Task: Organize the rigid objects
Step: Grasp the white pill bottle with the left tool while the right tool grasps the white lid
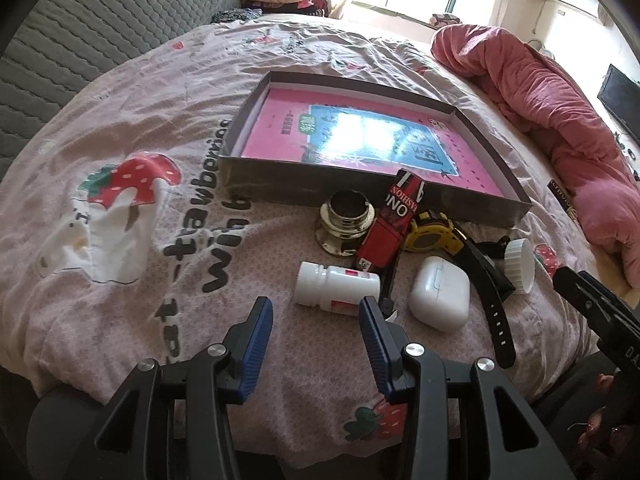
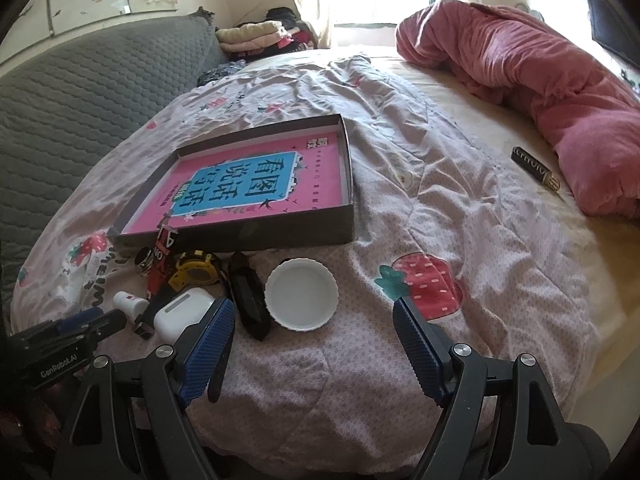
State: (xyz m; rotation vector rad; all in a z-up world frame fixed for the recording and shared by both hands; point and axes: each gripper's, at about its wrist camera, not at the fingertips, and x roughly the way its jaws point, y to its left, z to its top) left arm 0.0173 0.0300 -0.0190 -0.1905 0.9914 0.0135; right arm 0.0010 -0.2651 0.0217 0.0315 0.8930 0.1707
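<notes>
A shallow dark box (image 1: 276, 184) (image 2: 256, 236) with a pink book inside lies on the bed. In front of it are a white pill bottle (image 1: 340, 286) (image 2: 128, 303), a gold knob (image 1: 346, 224), a red lighter box (image 1: 394, 220), a yellow tape measure (image 1: 430, 232) (image 2: 198, 270), a white earbud case (image 1: 440, 294) (image 2: 180, 316), a black watch (image 1: 492, 292) (image 2: 250, 300) and a white lid (image 1: 520, 266) (image 2: 302, 294). My left gripper (image 1: 316, 344) is open just short of the bottle. My right gripper (image 2: 316, 348) is open just short of the lid.
The bed has a pink strawberry-print cover (image 1: 120, 200). A rolled pink blanket (image 2: 540, 80) lies at the right. A black bar-shaped item (image 2: 536, 168) lies beside it. A grey quilted headboard (image 1: 60, 40) stands at the left. Folded clothes (image 2: 256, 36) are stacked by the window.
</notes>
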